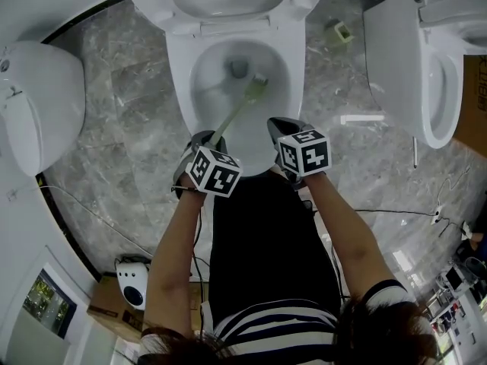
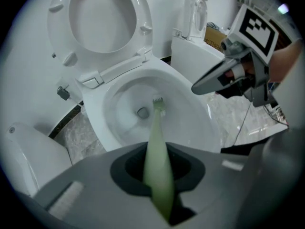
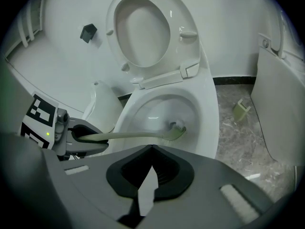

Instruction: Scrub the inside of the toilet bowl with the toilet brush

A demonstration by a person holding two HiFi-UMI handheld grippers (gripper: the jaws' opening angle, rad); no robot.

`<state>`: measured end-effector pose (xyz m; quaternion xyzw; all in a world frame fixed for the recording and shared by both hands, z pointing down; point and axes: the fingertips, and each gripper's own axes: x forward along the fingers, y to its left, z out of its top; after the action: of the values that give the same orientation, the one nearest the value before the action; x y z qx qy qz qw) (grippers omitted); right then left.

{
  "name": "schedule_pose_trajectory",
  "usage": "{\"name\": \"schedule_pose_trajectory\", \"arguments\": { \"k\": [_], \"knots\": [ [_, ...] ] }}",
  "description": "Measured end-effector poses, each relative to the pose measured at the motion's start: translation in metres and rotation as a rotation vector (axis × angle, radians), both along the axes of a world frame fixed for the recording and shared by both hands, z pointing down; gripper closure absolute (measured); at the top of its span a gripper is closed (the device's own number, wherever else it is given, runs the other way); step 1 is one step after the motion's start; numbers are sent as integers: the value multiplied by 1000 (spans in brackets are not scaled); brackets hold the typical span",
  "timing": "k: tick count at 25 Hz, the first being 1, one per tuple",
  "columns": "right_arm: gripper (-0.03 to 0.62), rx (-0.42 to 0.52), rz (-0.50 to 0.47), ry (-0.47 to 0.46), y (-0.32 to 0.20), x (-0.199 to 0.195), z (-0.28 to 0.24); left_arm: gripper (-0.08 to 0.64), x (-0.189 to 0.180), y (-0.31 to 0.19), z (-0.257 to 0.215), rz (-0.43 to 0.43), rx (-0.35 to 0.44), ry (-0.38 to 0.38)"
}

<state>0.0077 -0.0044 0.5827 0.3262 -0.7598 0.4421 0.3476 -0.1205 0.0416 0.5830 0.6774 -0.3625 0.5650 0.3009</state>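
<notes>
Toilet brush (image 1: 239, 112): pale green, slanted down into the bowl; the bristle head is seen low inside, just right of the drain opening (image 1: 240, 68).
Toilet bowl (image 1: 175, 59): white, at the middle of the scene, with its seat (image 1: 228, 27) raised at the far side.
Left gripper (image 1: 211, 140): held over the near rim; its jaws are closed on the brush handle.
Right gripper (image 1: 285, 126): held just right of the left one, over the near rim; its jaws are brought together with nothing between them.
Floor (image 1: 129, 90): grey marble; a small green object (image 1: 340, 30) lies at the far right.
Neighbouring toilets: one at the left (image 1: 38, 97), one at the right (image 1: 411, 59).
</notes>
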Motion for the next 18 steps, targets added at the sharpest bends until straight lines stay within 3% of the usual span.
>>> {"name": "schedule_pose_trajectory", "arguments": {
  "k": [8,18],
  "knots": [
    [595,-12,-4,-6,5,-2,11,560,8,-20,21,67,7,-37],
    [595,-17,-17,0,8,-1,20,560,-6,-51,26,41,42,-86]
  ]
}}
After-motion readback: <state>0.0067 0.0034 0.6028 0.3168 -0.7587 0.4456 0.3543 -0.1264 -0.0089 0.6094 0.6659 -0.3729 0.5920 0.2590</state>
